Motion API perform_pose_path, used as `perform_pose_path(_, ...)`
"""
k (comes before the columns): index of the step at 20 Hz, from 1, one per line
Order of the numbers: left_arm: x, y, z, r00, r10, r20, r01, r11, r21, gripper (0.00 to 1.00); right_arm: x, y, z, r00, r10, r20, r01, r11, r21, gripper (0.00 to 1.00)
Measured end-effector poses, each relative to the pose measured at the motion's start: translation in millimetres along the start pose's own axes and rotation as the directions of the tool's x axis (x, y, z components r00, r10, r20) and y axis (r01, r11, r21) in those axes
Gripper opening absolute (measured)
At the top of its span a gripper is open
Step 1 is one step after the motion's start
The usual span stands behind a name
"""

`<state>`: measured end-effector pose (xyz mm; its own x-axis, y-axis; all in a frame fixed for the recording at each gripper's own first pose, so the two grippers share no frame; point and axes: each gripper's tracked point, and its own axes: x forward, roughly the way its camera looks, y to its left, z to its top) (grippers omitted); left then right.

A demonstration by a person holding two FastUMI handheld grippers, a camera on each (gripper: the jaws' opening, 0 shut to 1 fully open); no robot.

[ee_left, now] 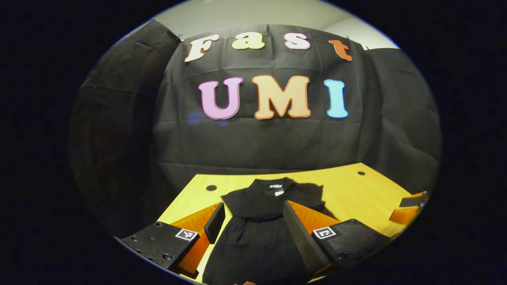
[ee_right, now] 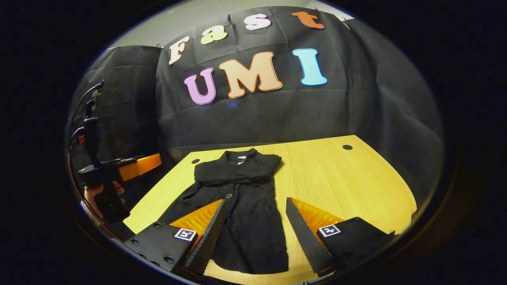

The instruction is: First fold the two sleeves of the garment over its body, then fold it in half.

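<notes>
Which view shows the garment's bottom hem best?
Right gripper view: the black garment lies whole on the table, hem visible between the open right gripper fingers. In the left gripper view the garment runs off the bottom, hem cut off.

Bare table on the right, garment on the left

In the right gripper view the table lies bare across the frame's right half; the black garment covers the centre-left, the booth's cloth wall closes the far edge, and the left tongs hang at the left edge.
</notes>
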<state>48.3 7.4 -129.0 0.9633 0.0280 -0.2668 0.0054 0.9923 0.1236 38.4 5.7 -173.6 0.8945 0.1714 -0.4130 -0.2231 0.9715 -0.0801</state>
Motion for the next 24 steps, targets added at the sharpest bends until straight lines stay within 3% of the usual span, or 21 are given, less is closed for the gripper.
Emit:
perform_pose_path(6, -69, 39, -111, 0.963, 0.071, -0.259, -0.095, 0.992, -0.080, 0.92, -5, 8, -57, 0.997, -0.016, -0.074, 0.010, 0.997, -0.073, 0.95)
perform_pose_path(12, -89, 36, -180, 0.930, 0.048, -0.364, -0.058, 0.998, -0.017, 0.93, -3, 6, -114, 0.984, -0.032, -0.176, 0.018, 0.997, -0.080, 0.95)
perform_pose_path(15, -98, 37, -216, 0.901, 0.039, -0.433, -0.042, 0.999, 0.001, 0.94, 1, -2, -136, 0.974, -0.061, -0.216, 0.044, 0.995, -0.085, 0.95)
perform_pose_path(20, -100, 41, -248, 0.872, 0.043, -0.488, -0.048, 0.999, 0.003, 0.93, 6, -17, -171, 0.951, -0.102, -0.292, 0.085, 0.994, -0.071, 0.96)
perform_pose_path(24, -95, 44, -263, 0.864, 0.048, -0.501, -0.051, 0.999, 0.008, 0.93, 9, -24, -198, 0.928, -0.123, -0.352, 0.102, 0.992, -0.078, 0.96)
